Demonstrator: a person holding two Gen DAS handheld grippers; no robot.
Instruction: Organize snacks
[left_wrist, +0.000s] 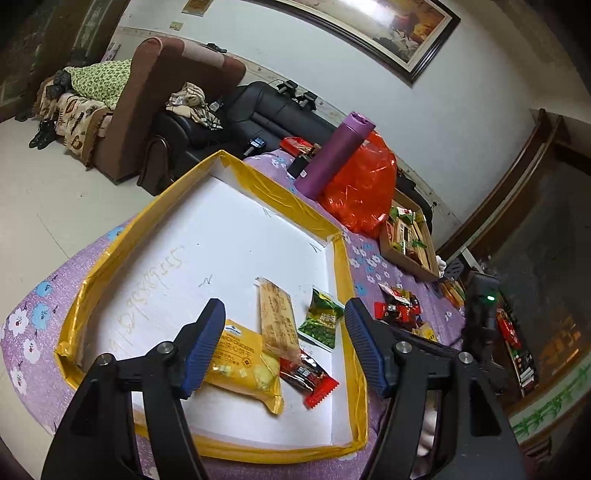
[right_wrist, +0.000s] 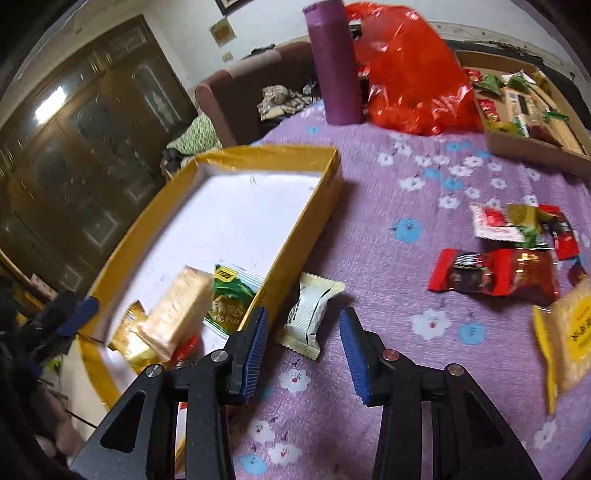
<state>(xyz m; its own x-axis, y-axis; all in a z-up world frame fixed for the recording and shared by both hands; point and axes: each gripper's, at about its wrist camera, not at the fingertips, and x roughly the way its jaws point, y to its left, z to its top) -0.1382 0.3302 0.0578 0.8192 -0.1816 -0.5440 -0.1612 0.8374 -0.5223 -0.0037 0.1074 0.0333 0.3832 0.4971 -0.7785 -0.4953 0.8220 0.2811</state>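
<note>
A white tray with a yellow taped rim (left_wrist: 343, 266) lies on the purple flowered cloth. In its near corner are a yellow cracker packet (left_wrist: 243, 365), a beige wafer packet (left_wrist: 277, 317), a green pea packet (left_wrist: 321, 321) and a red packet (left_wrist: 308, 376). My left gripper (left_wrist: 284, 314) hangs open above them, holding nothing. Beside the tray's wall (right_wrist: 295, 236), a small white packet (right_wrist: 306, 314) lies on the cloth. My right gripper (right_wrist: 303, 317) stands open over it, one pad on either side without touching. More loose snacks include a red packet (right_wrist: 495, 275) and a yellow cracker packet (right_wrist: 572, 332).
At the back of the cloth stand a purple bottle (right_wrist: 334, 62), a red plastic bag (right_wrist: 410, 74) and a cardboard box (right_wrist: 524, 147) with several snacks in it. Sofas (left_wrist: 166, 110) stand beyond the far edge. Much of the tray's white floor (left_wrist: 221, 240) is bare.
</note>
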